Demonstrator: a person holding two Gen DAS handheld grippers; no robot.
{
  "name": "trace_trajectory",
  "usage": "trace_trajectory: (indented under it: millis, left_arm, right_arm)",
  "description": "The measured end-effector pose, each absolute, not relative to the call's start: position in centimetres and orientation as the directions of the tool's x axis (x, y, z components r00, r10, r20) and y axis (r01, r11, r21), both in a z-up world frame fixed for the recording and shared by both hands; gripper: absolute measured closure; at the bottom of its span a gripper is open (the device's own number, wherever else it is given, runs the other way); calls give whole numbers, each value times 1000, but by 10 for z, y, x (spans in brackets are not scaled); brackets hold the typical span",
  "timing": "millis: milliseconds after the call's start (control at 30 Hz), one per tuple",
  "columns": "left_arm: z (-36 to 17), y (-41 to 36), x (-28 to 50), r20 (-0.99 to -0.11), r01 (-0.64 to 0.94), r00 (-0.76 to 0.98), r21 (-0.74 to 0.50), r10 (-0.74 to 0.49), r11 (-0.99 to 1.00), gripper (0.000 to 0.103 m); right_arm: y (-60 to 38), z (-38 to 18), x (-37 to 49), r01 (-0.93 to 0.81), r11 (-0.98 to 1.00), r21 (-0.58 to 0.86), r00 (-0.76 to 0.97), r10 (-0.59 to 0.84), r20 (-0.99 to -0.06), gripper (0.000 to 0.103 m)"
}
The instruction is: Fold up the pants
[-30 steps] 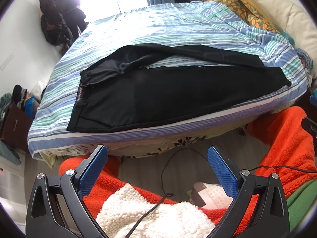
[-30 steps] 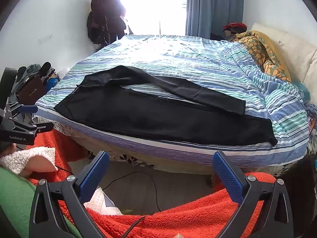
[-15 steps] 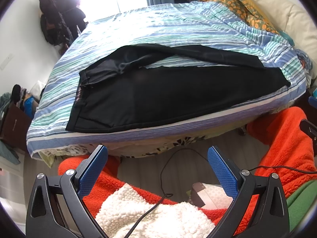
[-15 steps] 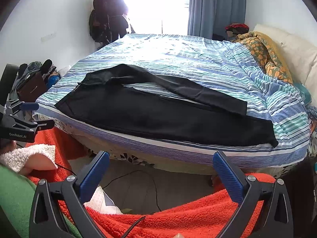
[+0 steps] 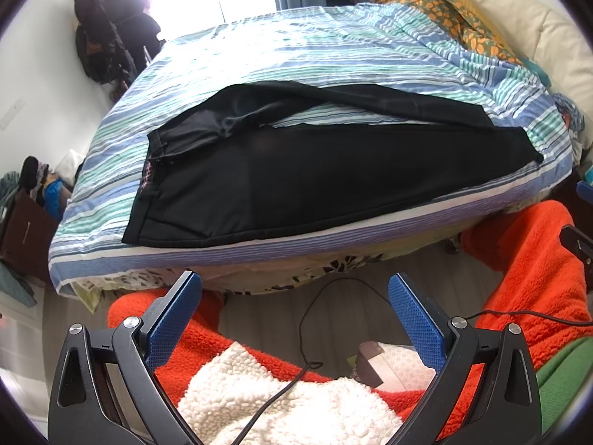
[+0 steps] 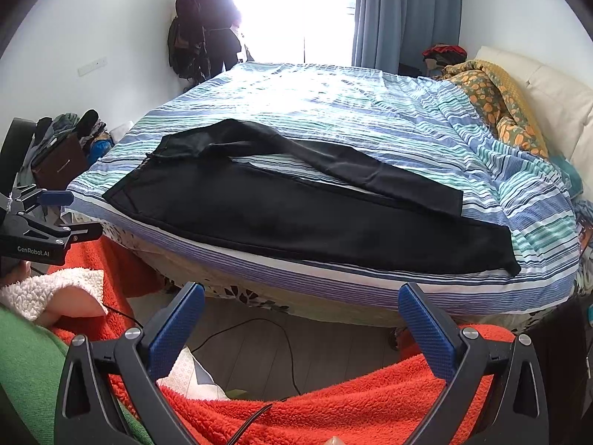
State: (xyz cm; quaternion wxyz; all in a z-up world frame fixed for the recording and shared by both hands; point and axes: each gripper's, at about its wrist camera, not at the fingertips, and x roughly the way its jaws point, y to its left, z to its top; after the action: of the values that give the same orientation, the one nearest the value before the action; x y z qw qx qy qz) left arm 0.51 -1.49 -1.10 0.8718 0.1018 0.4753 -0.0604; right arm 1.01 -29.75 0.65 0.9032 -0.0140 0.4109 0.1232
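striped duvet (image 6: pixel 370 111) | orange blanket (image 5: pixel 533 267) | floor cable (image 5: pixel 315 307)

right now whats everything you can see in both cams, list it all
pants: 1, black, spread flat on the near edge of the bed, legs apart
bedspread: 1, blue, green and white stripes, covering the bed
blanket: 1, yellow and orange pattern, bunched at the right end of the bed
curtain: 1, blue-grey, right of the bright window
hanging clothes: several, dark, left of the window
cable: 1, black, on the floor
fleece: orange-red with white lining, worn by the person, below both cameras
left gripper: 1, black with blue pads, open, empty
right gripper: 1, black with blue pads, open, empty
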Motion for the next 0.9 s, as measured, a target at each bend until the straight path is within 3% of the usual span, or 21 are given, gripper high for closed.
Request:
trace_trajectory:
  millis: [900]
  left_arm:
    - [-8,-17,7,-838,209,546,132,-4,969,2]
  right_arm:
    - [-296,7,9,-241,968,77,635,217,-741,0]
